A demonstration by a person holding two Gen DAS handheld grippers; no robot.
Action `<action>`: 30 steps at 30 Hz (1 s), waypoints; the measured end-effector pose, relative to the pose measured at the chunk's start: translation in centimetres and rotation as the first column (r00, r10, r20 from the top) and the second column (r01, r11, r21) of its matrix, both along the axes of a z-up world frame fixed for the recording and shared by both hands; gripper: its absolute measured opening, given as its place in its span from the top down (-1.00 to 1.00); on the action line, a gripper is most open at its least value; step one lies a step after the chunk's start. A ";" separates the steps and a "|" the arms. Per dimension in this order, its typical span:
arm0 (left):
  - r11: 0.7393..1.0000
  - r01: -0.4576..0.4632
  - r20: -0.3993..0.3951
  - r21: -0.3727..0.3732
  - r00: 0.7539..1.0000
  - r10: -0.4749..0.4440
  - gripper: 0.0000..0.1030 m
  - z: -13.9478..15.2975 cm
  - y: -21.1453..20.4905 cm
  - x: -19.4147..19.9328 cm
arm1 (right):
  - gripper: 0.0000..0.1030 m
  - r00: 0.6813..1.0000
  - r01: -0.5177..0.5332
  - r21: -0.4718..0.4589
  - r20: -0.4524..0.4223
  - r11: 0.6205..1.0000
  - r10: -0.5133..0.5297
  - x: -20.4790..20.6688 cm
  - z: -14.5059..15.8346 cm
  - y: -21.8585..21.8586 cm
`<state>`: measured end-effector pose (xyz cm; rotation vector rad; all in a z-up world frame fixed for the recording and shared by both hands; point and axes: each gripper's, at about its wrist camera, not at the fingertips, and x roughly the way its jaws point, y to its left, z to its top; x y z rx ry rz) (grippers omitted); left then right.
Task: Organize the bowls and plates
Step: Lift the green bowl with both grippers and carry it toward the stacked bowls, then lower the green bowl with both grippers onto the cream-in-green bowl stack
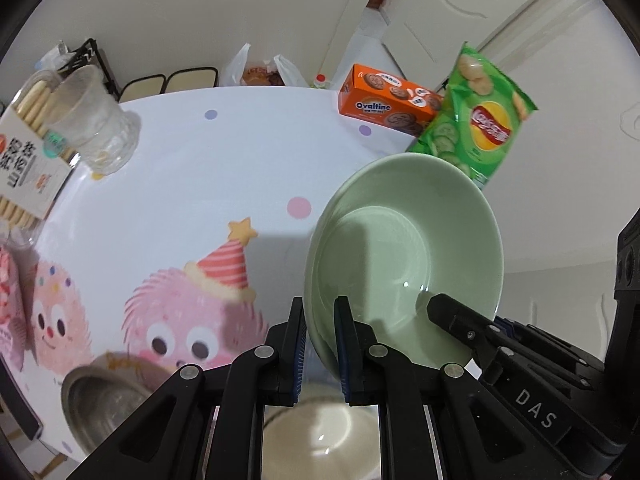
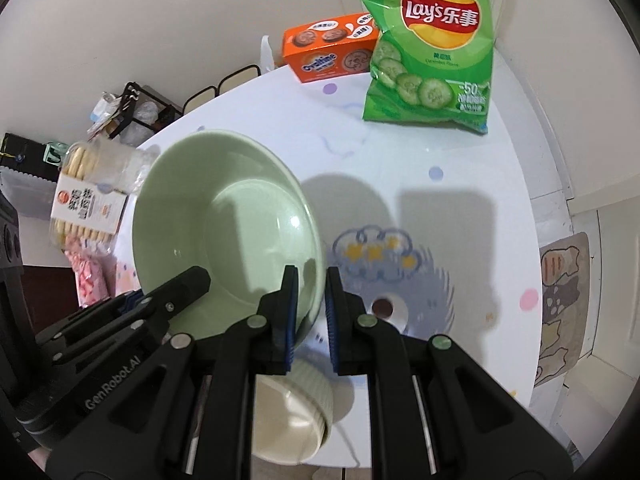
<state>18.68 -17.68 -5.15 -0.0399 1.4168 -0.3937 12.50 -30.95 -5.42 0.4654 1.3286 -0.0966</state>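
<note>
Opposite rims of the green bowl (image 1: pixel 404 256) are clamped between the left gripper (image 1: pixel 320 344) and right gripper (image 2: pixel 310 312), jaws nearly closed.

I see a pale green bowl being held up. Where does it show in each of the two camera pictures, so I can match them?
Left wrist view: the green bowl fills the lower right, its left rim between the left gripper jaws.
Right wrist view: the green bowl sits left of centre, its right rim between the right gripper jaws.
Shared landmark: the green Lay's bag beside the orange Ovaltine box.
</note>
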 end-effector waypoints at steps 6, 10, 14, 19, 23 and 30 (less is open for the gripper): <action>0.999 0.037 0.022 0.036 0.999 -0.038 0.75 1.2 1.8 -3.9 | 0.71 0.999 -0.033 -0.031 0.000 0.999 0.033 -3.1 0.9 3.0; 0.999 0.031 -0.012 0.031 0.999 -0.031 0.74 0.8 3.3 -6.1 | 0.70 0.999 -0.040 -0.015 -0.004 0.999 0.040 -5.4 1.0 4.2; 0.999 0.033 -0.022 0.034 0.999 -0.033 0.74 0.2 4.2 -8.1 | 0.70 0.998 -0.055 -0.013 -0.013 0.998 0.055 -7.2 1.1 5.4; 0.998 0.038 -0.040 0.040 0.999 -0.037 0.74 -0.5 4.8 -10.0 | 0.70 0.997 -0.075 -0.023 -0.030 0.997 0.074 -8.9 0.8 6.5; 0.998 0.038 -0.061 0.043 0.998 -0.036 0.74 -1.4 4.9 -10.9 | 0.70 0.996 -0.077 -0.020 -0.051 0.997 0.076 -10.0 0.0 6.9; 0.997 0.047 -0.095 0.060 0.995 -0.041 0.74 -3.3 4.9 -12.0 | 0.70 0.993 -0.079 -0.022 -0.090 0.997 0.077 -11.1 -1.7 7.2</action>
